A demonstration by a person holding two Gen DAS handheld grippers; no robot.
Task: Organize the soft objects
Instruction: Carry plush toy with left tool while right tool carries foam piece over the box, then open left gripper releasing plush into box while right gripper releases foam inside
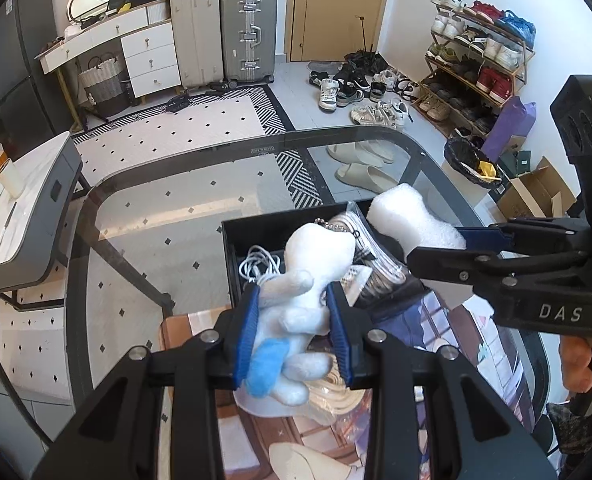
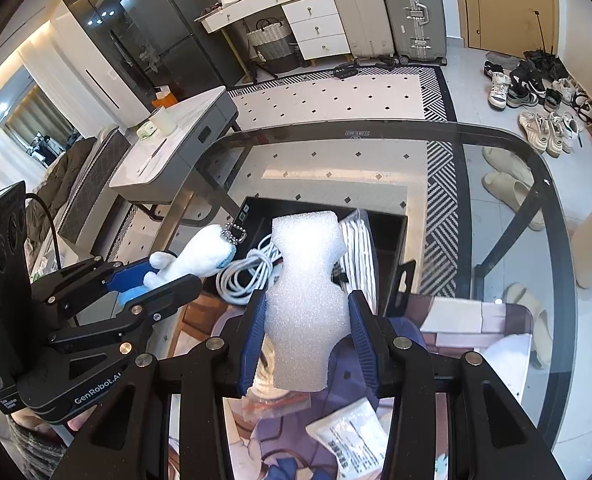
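The left gripper [image 1: 294,320] is closed on a plush toy [image 1: 296,300], white with a blue part, and its blue pads press the toy from both sides. A bead chain [image 1: 327,225] hangs at the top of the toy. The toy is in the air, above the near edge of a black box [image 1: 252,229].

The right gripper [image 2: 305,336] holds a white foam piece [image 2: 305,280] between its 2 pads, at a middle width, and the foam stands up from the jaws. It is also in the air, over the same box.

The 2 grippers are close beside each other, and each one shows in the other's camera.

The box stands on a glass table [image 1: 168,200]. Inside the box lie a coiled white cable [image 1: 256,268] and a striped packet in clear plastic [image 2: 359,248]. In front of the box, on the glass, lies a printed mat [image 2: 475,320], and on it a small white sachet [image 2: 351,432]. Part of a hand [image 1: 575,364] shows behind the right gripper.
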